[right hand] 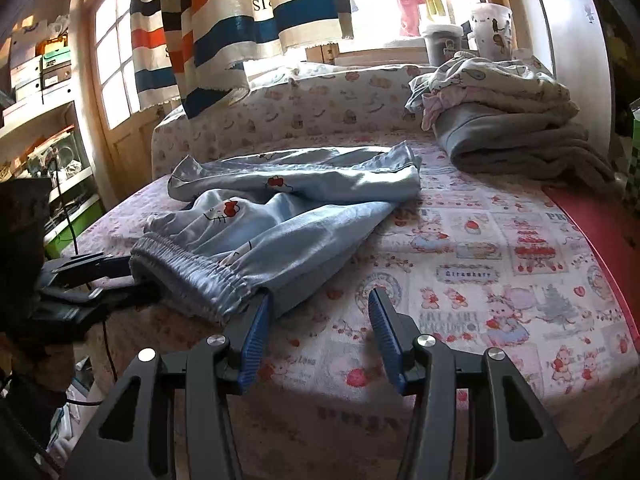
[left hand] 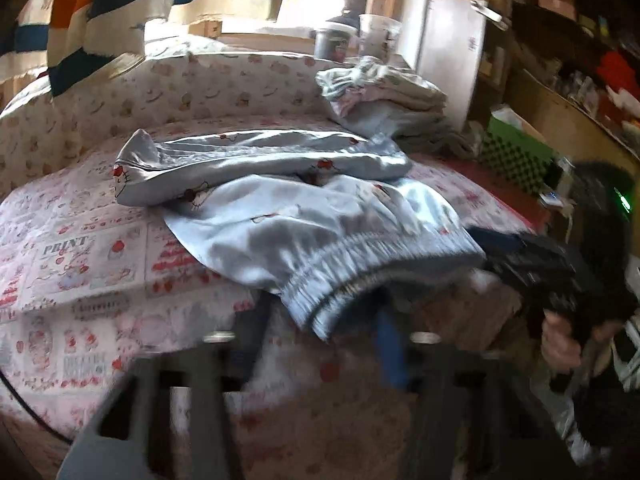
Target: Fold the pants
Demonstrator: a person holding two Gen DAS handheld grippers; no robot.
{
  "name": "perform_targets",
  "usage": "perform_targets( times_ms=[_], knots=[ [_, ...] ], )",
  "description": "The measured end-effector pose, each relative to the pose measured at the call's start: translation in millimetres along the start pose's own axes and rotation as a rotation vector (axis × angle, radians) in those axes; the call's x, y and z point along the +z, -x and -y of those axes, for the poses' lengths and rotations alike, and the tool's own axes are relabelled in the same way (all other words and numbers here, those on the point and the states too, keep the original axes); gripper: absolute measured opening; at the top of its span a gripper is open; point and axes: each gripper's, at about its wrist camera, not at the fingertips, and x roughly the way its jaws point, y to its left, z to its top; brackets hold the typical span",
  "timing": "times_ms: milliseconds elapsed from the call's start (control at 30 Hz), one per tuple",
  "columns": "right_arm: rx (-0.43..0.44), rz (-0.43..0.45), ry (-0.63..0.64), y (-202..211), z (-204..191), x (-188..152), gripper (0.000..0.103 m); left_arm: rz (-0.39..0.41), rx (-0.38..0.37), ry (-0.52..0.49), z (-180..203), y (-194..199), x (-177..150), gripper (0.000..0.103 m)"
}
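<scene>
the pants (right hand: pixel 280 216), pale blue with a cat print, lie on the near left part of the surface, on a printed sheet (right hand: pixel 480 280). their gathered waistband (right hand: pixel 192 276) faces the near edge and seems to hang slightly over it. one leg (right hand: pixel 320 176) is thrown across the far side, rumpled.

the right tongs (right hand: pixel 320 312) are released. their left pad just touches the right end of the waistband, and only sheet lies between the pads. the left tongs (left hand: pixel 322 320) are at the waistband's left end with the elastic between their fingers. the left view is smeared, so i cannot tell whether they pinch the cloth or only straddle it.

the main risk, as i judge it, is on the right. if those tongs clench where they are, they may take the sheet along with the pants, or miss the waistband altogether. a lift would then drag the sheet and shift the pile of folded clothes (right hand: pixel 500 120) at the far right.

a second risk is a shallow bite. the elastic is thick and bunched, so either pair could catch only the top layer. the band would then gape and the fold would come out crooked.

if one side is gripped and the other is not, pulling would twist the garment. it could also slide off the near edge. the rumpled far leg would be creased into the fold unless it is straightened first.
</scene>
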Motion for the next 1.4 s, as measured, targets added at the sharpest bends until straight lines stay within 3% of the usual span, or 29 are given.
perform_targets(
  times_ms=[33, 100, 300, 467, 567, 667, 800, 1000, 1167, 1267, 1400],
  knots=[
    [-0.006, 0.001, 0.005, 2, -1, -1, 0.052, -0.005, 0.021, 0.015, -2, -3, 4, 0.020],
    [-0.017, 0.002, 0.020, 5, -2, -1, 0.052, -0.016, 0.025, 0.043, -5, -6, 12, 0.013],
    [-0.025, 0.070, 0.053, 17, -14, 11, 0.052, 0.026, 0.002, 0.139, -12, -4, 36, 0.011],
    [0.066, 0.154, 0.132, 18, -44, 31, 0.054, 0.026, -0.010, 0.178, -15, -6, 54, 0.011],
    [0.070, 0.143, 0.197, 4, -65, 28, 0.063, 0.032, -0.005, 0.184, -17, -6, 61, 0.011],
    [0.075, 0.111, 0.252, -7, -78, 17, 0.063, 0.031, -0.018, 0.195, -20, -7, 66, 0.011],
    [-0.011, 0.063, 0.293, -20, -82, 9, 0.063, 0.031, -0.027, 0.193, -20, -7, 69, 0.011],
    [-0.061, 0.048, 0.301, -26, -72, 8, 0.063, 0.032, -0.037, 0.196, -22, -3, 68, 0.011],
    [-0.066, 0.069, 0.380, -21, -75, 4, 0.034, 0.024, -0.042, 0.201, -23, -2, 66, 0.013],
    [-0.064, 0.089, 0.377, -15, -74, 7, 0.023, 0.041, -0.019, 0.166, -20, 2, 63, 0.015],
    [-0.037, 0.111, 0.345, -6, -65, 21, 0.016, 0.065, 0.014, 0.097, -15, 16, 54, 0.035]
  ],
)
